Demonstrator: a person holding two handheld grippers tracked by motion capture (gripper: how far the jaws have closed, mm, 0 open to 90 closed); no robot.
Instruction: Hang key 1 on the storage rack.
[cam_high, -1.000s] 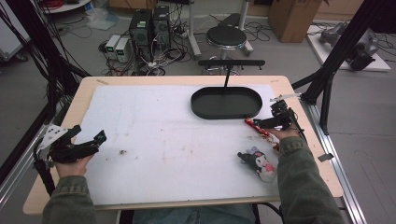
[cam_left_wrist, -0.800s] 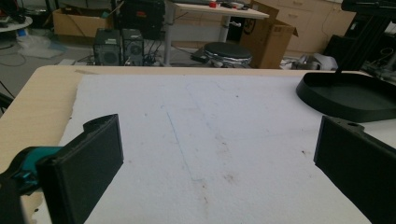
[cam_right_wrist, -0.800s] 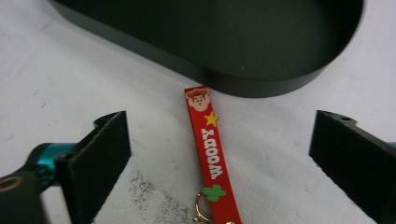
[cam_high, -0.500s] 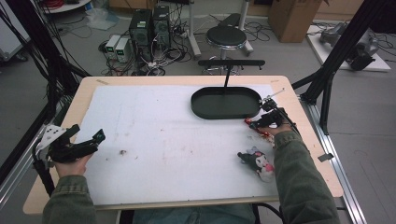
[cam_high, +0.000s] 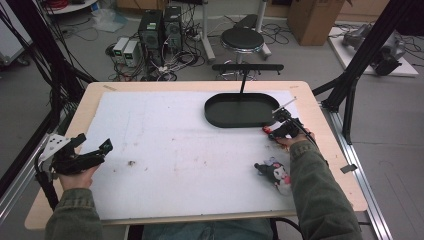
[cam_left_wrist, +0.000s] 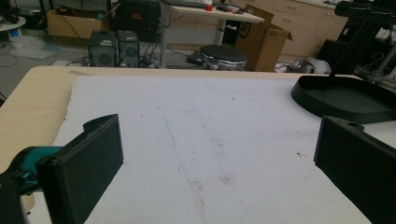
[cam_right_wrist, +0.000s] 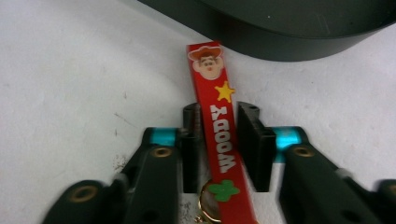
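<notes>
Right tool (cam_right_wrist: 218, 149) has just closed on the red strap (cam_right_wrist: 215, 126) beside the black tray (cam_right_wrist: 299, 28); thin strap may slip sideways when lifted.

The glossy red plastic strap (cam_right_wrist: 219, 140) lies on a rough white foam mat (cam_right_wrist: 70, 84), beside a matt black tray (cam_right_wrist: 299, 32).

Even, soft indoor light, faint shadows, high view slightly grainy, close fingers (cam_left_wrist: 88, 172) perhaps blurred

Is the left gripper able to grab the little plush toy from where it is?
Probably not without a long move: the left gripper sits open at the mat's far left, while the plush toy lies beside the right forearm, which partly blocks that side.
</notes>
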